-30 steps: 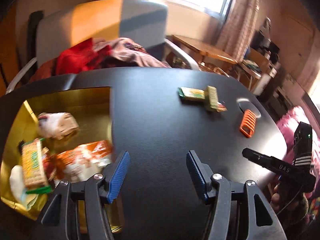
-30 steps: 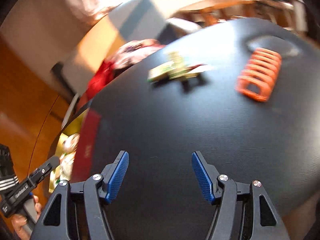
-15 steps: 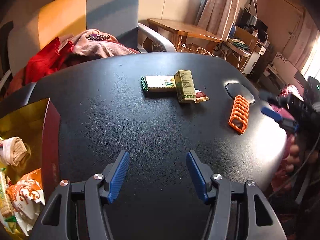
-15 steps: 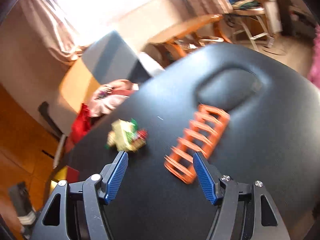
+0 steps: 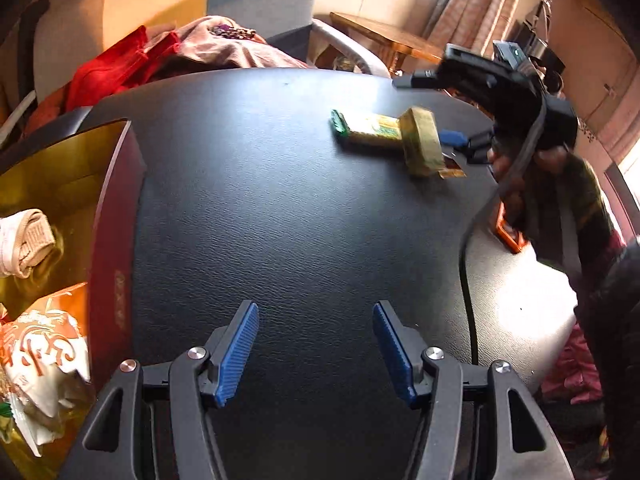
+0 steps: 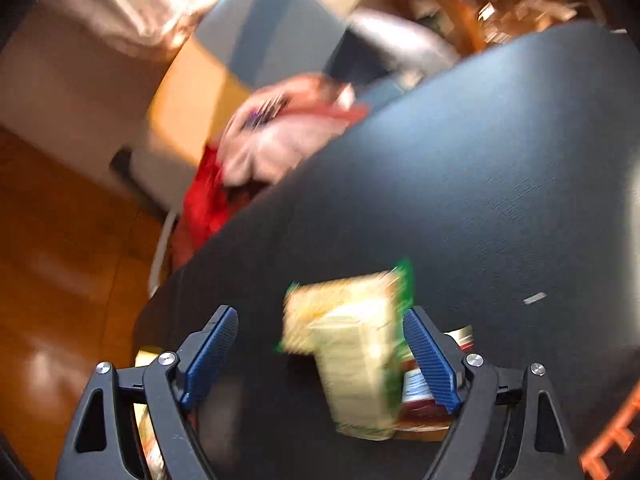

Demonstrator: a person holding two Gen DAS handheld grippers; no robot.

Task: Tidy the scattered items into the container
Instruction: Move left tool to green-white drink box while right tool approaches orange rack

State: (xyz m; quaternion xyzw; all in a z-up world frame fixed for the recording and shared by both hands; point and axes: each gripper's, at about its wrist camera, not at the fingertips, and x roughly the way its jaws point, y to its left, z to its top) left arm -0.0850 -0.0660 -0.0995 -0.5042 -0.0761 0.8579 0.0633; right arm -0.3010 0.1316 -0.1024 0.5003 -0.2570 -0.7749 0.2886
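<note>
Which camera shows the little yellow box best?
The left wrist view: there the yellow box is sharp and whole, lying across a green-edged packet. The right wrist view shows it close but blurred.

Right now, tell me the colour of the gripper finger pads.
Blue, ribbed pads; sharpest in the left wrist view.

my left gripper hangs tilted downward, jaws parted and nothing between them. my right gripper is lower-angled and blurred, its jaws opening, not pressing on anything. from the left view my right hand wraps its black handle, blue fingertips forward.
</note>
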